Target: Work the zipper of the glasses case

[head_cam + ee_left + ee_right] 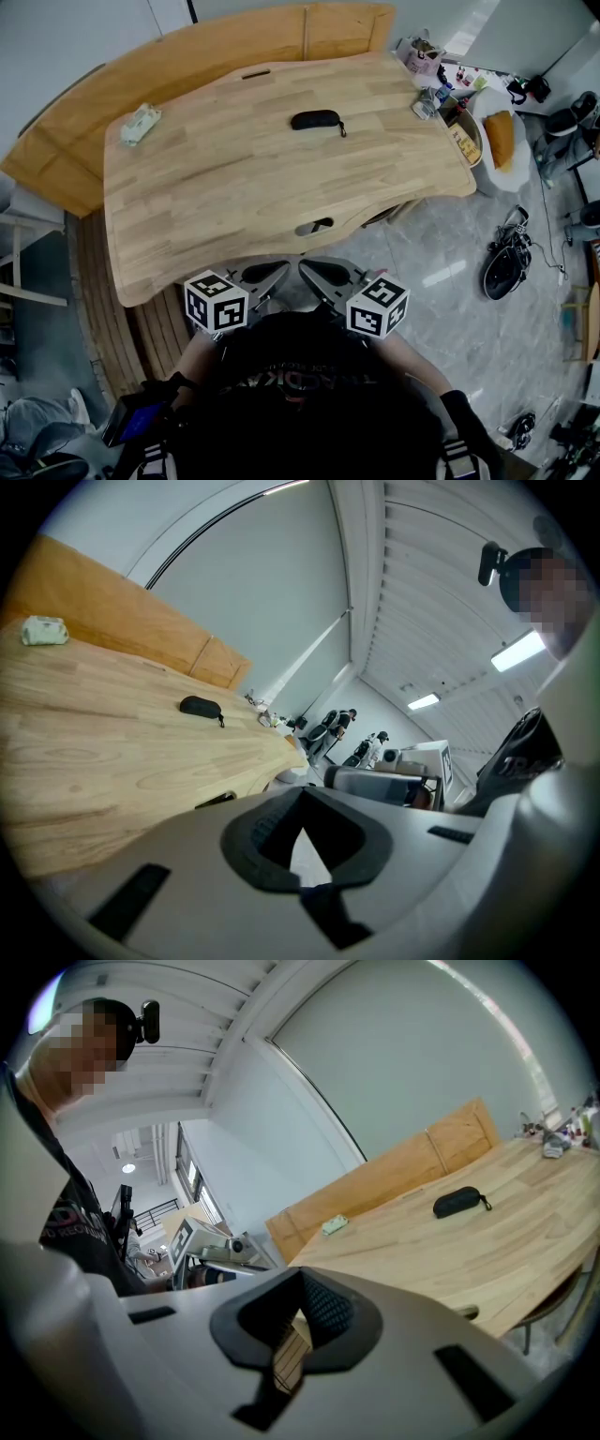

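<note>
Broad pale wooden table point(234, 187) with rounded corners fills the ground ahead, the person at its near edge. Left gripper point(265, 275) and right gripper point(328, 274) are held low and close to the body, just short of that edge, tips angled toward each other. Each gripper's own view shows the jaws together with nothing between them: left gripper point(300, 841) empty, right gripper point(295, 1321) empty. Black oval zippered glasses case point(316, 119) lies flat, alone, on the far half of the table, well apart from both grippers and straight ahead of them, a little toward the person's right. Its long axis runs left to right across the line of reach, so it lies broadside on. A short dark strap or pull point(342, 129) trails off its right end. By my judgement the right gripper is marginally nearer and faces the strap end; the left would take the opposite end to steady it. Both need a long forward reach first.
</note>
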